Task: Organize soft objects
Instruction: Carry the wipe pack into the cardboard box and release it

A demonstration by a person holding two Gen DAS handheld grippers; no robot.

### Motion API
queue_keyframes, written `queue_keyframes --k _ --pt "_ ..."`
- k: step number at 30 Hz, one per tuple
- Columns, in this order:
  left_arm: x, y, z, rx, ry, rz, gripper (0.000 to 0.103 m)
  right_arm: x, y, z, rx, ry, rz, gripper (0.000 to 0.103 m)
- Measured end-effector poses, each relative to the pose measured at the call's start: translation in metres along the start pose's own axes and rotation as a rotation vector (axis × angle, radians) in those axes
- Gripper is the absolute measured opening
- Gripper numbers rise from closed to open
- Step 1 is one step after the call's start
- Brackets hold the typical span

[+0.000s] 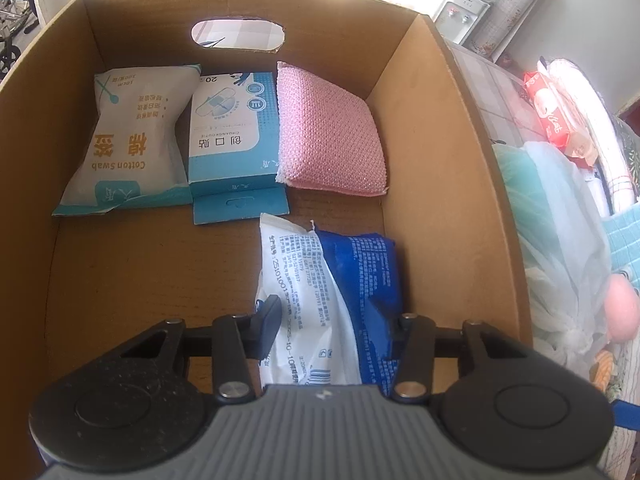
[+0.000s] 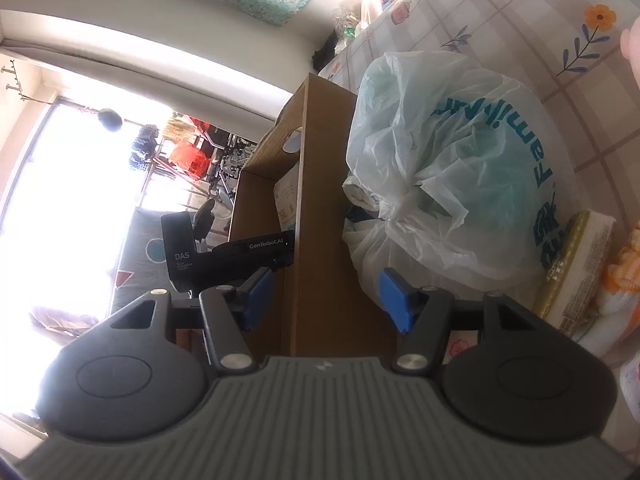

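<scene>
Left gripper (image 1: 332, 320) pinches a blue-white pack (image 1: 320, 300) inside the cardboard box (image 1: 432, 184).
Pack's near end hidden; right gripper (image 2: 326, 296) spread, empty, beside box on checked tablecloth (image 2: 500, 8).

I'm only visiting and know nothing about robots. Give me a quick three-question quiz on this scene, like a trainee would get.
1. True or false: the pink sponge lies between the cotton swab pack and the bandage box.
2. What sits between the fingers of the left tool? A: a red packet. B: the blue-and-white packet. C: nothing.
3. In the right wrist view, what lies on the table right next to the cardboard box?

Key: 1 false, the sponge is at the end of the row. 2 B. 3 the tied plastic bag.
</scene>
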State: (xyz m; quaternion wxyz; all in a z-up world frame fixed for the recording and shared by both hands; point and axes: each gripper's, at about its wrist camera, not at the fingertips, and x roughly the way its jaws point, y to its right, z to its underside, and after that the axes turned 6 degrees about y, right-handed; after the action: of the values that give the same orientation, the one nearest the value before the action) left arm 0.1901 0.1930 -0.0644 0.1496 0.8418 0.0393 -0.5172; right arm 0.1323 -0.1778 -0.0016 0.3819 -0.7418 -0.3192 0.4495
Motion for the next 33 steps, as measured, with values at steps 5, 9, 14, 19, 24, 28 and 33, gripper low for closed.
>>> queue_keyframes --k 5,9,14,19,24,28,33 --pt "0.003 0.008 -0.005 -0.011 0.019 -0.029 0.048 -0.01 -0.002 0.0 -0.021 0.038 0.003 0.06" --pt "-0.012 0.006 -0.003 -0.026 0.007 0.002 0.047 -0.015 -0.006 -0.002 -0.024 0.051 0.007 0.061" --pt "-0.039 0.005 0.014 0.046 -0.025 0.036 0.053 -0.018 -0.004 -0.002 -0.026 0.052 0.025 0.062" --pt "-0.026 -0.01 0.024 0.008 -0.155 0.079 0.053 -0.009 0.001 0.001 -0.015 0.04 0.028 0.063" --pt "0.001 -0.011 0.027 -0.018 -0.235 0.07 0.055 -0.001 0.007 0.004 0.025 0.024 0.021 0.064" --pt "0.014 -0.008 0.027 -0.044 -0.251 0.067 0.051 -0.007 0.006 0.006 0.017 0.04 0.032 0.064" --pt "0.016 -0.004 0.021 -0.042 -0.215 0.056 0.05 -0.019 0.013 0.006 0.022 0.059 0.049 0.064"
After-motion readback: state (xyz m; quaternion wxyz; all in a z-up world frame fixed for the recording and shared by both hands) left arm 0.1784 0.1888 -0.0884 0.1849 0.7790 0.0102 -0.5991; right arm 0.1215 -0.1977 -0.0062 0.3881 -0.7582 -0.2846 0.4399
